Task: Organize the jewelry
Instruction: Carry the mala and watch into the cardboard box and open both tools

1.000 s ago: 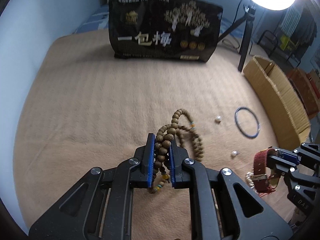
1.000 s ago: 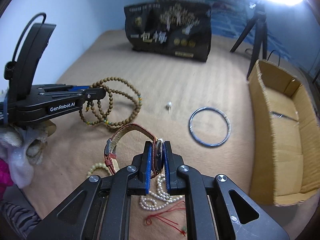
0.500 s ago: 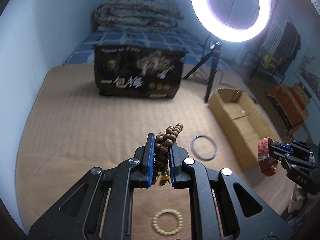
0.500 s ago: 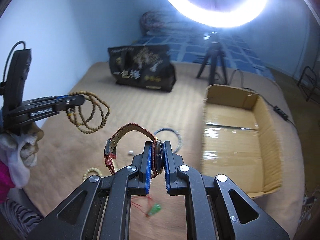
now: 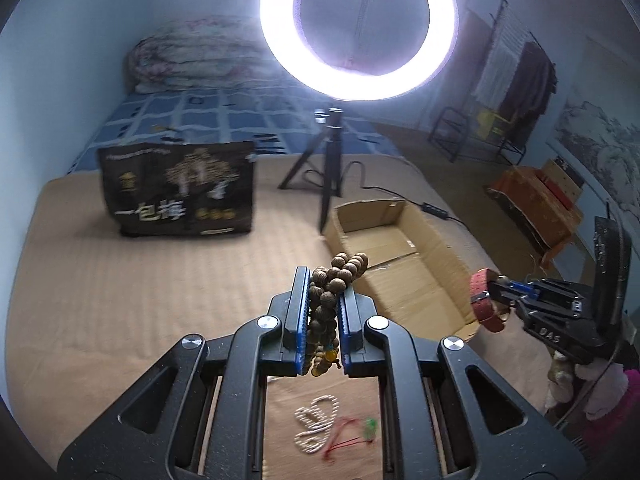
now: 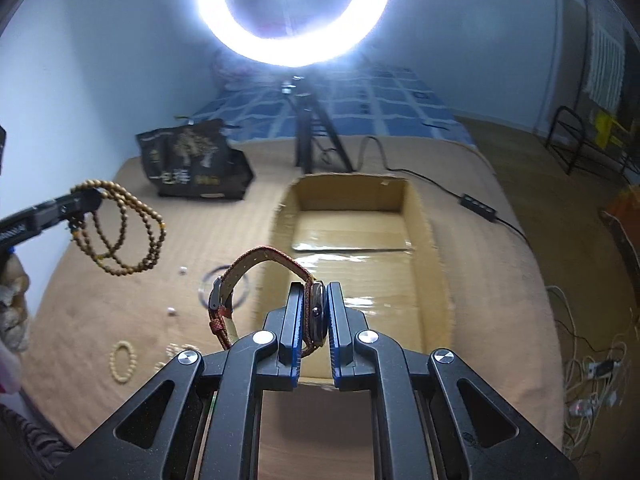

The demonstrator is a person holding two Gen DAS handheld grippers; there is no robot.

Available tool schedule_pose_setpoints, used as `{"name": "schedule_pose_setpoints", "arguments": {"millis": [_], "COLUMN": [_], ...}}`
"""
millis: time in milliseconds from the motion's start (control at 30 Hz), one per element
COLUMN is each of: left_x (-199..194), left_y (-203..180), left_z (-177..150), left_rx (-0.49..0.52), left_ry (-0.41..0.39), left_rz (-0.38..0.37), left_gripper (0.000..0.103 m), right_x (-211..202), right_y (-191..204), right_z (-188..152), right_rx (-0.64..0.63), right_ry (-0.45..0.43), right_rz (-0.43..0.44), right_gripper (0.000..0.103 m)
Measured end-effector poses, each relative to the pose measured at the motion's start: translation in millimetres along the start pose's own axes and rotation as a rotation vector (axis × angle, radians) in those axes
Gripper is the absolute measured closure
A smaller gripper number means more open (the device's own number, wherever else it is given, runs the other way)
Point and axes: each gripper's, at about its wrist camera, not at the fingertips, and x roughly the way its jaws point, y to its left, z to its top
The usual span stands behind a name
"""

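Note:
My left gripper (image 5: pixel 323 280) is shut on a long brown wooden bead strand (image 5: pixel 334 280) and holds it in the air; the strand hangs in loops in the right wrist view (image 6: pixel 120 236). My right gripper (image 6: pixel 314 296) is shut on a watch with a red-brown strap (image 6: pixel 256 264), held above the near edge of the open cardboard box (image 6: pixel 434 248). In the left wrist view the right gripper (image 5: pixel 496 284) and the watch (image 5: pixel 482 300) are at the right, by the box (image 5: pixel 384 240).
On the tan blanket lie a dark bangle (image 6: pixel 208 284), two small pearls (image 6: pixel 172 312), a cream bead bracelet (image 6: pixel 122 362), a white pearl strand (image 5: pixel 316 426) and a red cord (image 5: pixel 348 438). A black printed bag (image 5: pixel 180 188) and a ring light on a tripod (image 5: pixel 332 160) stand behind.
Both grippers have risen well above the blanket with their loads and moved towards the cardboard box. The watch now hangs over the box's near edge.

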Motion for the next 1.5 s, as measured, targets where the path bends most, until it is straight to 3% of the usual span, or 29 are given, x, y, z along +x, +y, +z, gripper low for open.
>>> {"name": "schedule_pose_setpoints", "arguments": {"millis": [300, 700, 1033, 1367, 1400, 1467, 1500], "left_x": [37, 101, 142, 153, 154, 153, 152], "left_y": [-45, -85, -96, -101, -101, -99, -98], "left_z": [15, 21, 20, 21, 21, 21, 22], "left_rx": [0.042, 0.064, 0.069, 0.074, 0.071, 0.056, 0.051], "left_ry": [0.000, 0.057, 0.113, 0.152, 0.157, 0.159, 0.152], "left_rz": [-0.036, -0.057, -0.030, -0.009, -0.011, -0.012, -0.016], "left_gripper": [0.092, 0.092, 0.092, 0.091, 0.089, 0.061, 0.058], "right_x": [10, 26, 40, 46, 46, 45, 44], "right_y": [-36, -62, -75, -69, -68, -67, -67], "right_z": [-6, -10, -14, -13, -13, -12, -12], "right_rx": [0.034, 0.079, 0.121, 0.096, 0.092, 0.091, 0.092], "right_ry": [0.034, 0.075, 0.116, 0.129, 0.129, 0.126, 0.120], "right_rz": [-0.050, -0.085, -0.084, -0.085, -0.086, -0.092, -0.099], "right_gripper": [0.094, 0.094, 0.094, 0.093, 0.091, 0.076, 0.058]}}
